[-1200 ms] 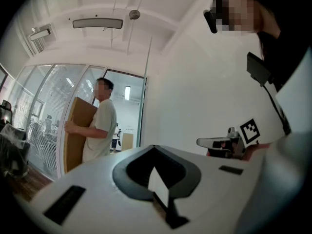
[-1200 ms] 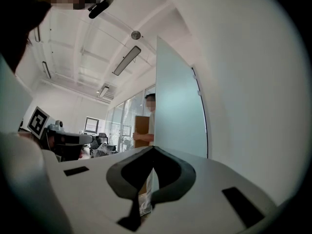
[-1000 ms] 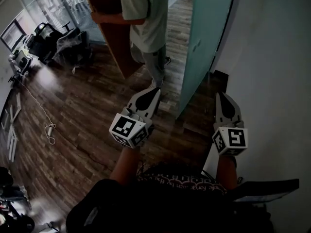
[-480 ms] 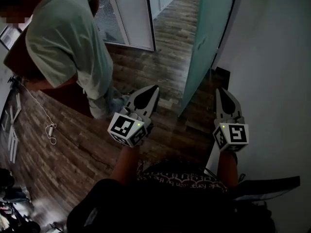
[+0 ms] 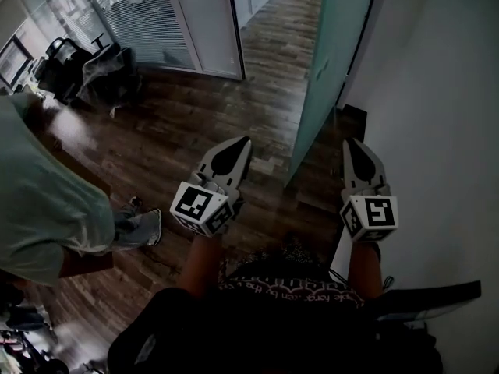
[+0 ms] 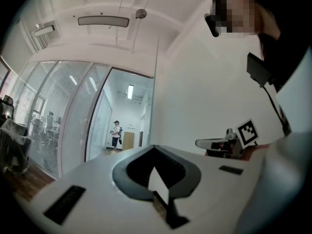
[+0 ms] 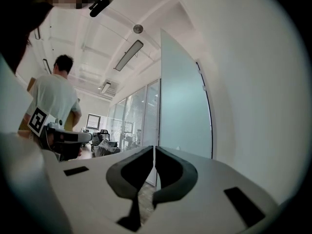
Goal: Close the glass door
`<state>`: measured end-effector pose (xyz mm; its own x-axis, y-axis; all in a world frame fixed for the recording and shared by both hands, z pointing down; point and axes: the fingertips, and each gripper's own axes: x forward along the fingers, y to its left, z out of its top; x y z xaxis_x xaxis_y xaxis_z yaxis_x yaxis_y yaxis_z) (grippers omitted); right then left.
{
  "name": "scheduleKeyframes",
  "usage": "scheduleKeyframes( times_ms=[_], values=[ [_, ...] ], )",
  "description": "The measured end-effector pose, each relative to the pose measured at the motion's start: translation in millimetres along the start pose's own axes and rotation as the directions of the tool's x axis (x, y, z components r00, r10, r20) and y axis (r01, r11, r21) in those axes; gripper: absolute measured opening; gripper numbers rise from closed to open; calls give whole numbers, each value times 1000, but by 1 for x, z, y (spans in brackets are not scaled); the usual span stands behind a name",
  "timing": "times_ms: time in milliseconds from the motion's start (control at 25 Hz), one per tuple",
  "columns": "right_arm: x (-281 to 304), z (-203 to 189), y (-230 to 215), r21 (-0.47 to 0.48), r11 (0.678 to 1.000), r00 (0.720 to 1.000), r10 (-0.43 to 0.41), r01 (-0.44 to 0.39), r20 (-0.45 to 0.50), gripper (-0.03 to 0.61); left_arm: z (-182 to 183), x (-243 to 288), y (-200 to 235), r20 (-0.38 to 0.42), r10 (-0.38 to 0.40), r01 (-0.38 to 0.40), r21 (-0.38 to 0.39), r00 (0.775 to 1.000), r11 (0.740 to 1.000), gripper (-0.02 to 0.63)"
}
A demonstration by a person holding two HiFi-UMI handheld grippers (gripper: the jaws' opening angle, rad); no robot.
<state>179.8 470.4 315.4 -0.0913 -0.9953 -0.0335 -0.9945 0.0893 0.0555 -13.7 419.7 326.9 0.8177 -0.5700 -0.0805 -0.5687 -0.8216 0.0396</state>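
Note:
The frosted teal glass door (image 5: 335, 61) stands open, swung out from the white wall (image 5: 437, 131) at the right. In the right gripper view the glass door (image 7: 185, 106) fills the space straight ahead of the jaws, a short way off. My left gripper (image 5: 244, 141) is held level over the wooden floor, left of the door's lower edge, its jaws together and empty. My right gripper (image 5: 350, 142) points into the gap between door and wall, jaws closed on nothing. Neither gripper touches the door. From their own cameras, the left gripper (image 6: 154, 147) and right gripper (image 7: 154, 147) show tips meeting.
A person in a pale green shirt (image 5: 47, 209) with a brown board stands at the lower left and also shows as a person (image 7: 53, 101) in the right gripper view. Office chairs (image 5: 86, 65) and a glass partition with blinds (image 5: 148, 22) lie beyond. Far down the corridor stands another person (image 6: 116, 133).
The person with the board has walked from the top middle of the head view down to its lower left. Both grippers stay shut and have edged slightly toward the door.

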Motion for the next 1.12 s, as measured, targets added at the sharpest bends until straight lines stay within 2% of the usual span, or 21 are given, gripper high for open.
scheduleKeyframes(
  times_ms=[360, 720, 1120],
  values=[
    [59, -15, -43, -4, 999, 999, 33, -33, 4, 3, -7, 63, 25, -2, 20, -20, 11, 1000, 1000, -9],
    [115, -31, -70, 21, 992, 992, 128, -128, -9, 8, -22, 111, 46, -19, 70, -70, -17, 997, 997, -9],
    [158, -44, -98, 15, 981, 980, 195, -194, -36, 54, -35, 151, 61, -28, 108, -108, -19, 994, 994, -9]
  ],
)
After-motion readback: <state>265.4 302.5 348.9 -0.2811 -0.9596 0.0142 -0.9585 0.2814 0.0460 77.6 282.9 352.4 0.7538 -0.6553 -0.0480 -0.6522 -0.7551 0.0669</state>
